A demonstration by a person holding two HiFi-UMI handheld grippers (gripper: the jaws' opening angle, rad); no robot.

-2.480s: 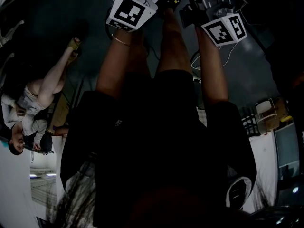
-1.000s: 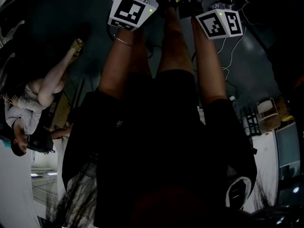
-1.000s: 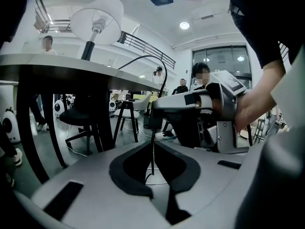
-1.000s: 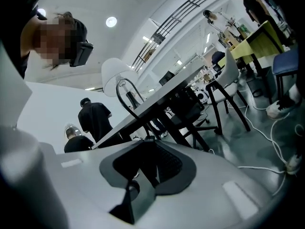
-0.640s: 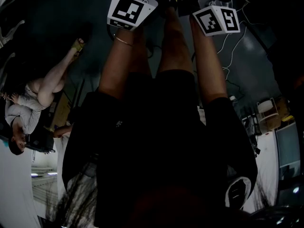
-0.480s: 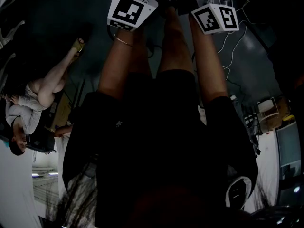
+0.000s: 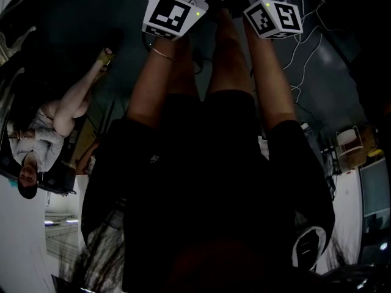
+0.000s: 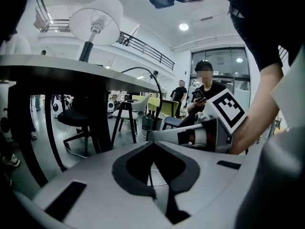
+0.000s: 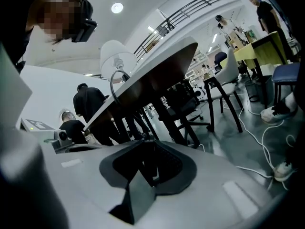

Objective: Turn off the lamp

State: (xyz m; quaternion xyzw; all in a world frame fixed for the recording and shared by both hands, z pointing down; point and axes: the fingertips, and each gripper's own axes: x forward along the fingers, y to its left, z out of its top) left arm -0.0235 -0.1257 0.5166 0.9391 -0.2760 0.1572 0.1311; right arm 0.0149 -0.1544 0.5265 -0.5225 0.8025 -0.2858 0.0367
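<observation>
White-shaded lamp (image 8: 96, 20): stands on top of the table (image 8: 71, 73), on a dark stem, above and well apart from both tongs.

Table: dark-edged top on black legs. Both gripper views look up at it from below, so its edge and underside lie between the tongs and the lamp.

Left gripper (image 8: 153, 143): fingertips together, nothing between them. It is held low beside the table.

Right gripper (image 9: 144, 140): fingertips likewise meeting, nothing clamped. Its marker cube (image 8: 228, 109) shows just to the right in the left gripper view.

Surroundings:
- black office chair (image 8: 76, 118) under the table
- dark stool (image 8: 125, 111) beyond it
- yellow-green seat (image 8: 167, 108) farther back
- seated person with a phone (image 8: 205, 87)
- second person standing (image 8: 180, 90) behind
- white cables (image 9: 257, 128) trailing over the grey floor (image 9: 238, 142)

Head view: dark, filled by the wearer's own arms and dark clothing. Another seated person (image 7: 43, 139) is at its left edge.
</observation>
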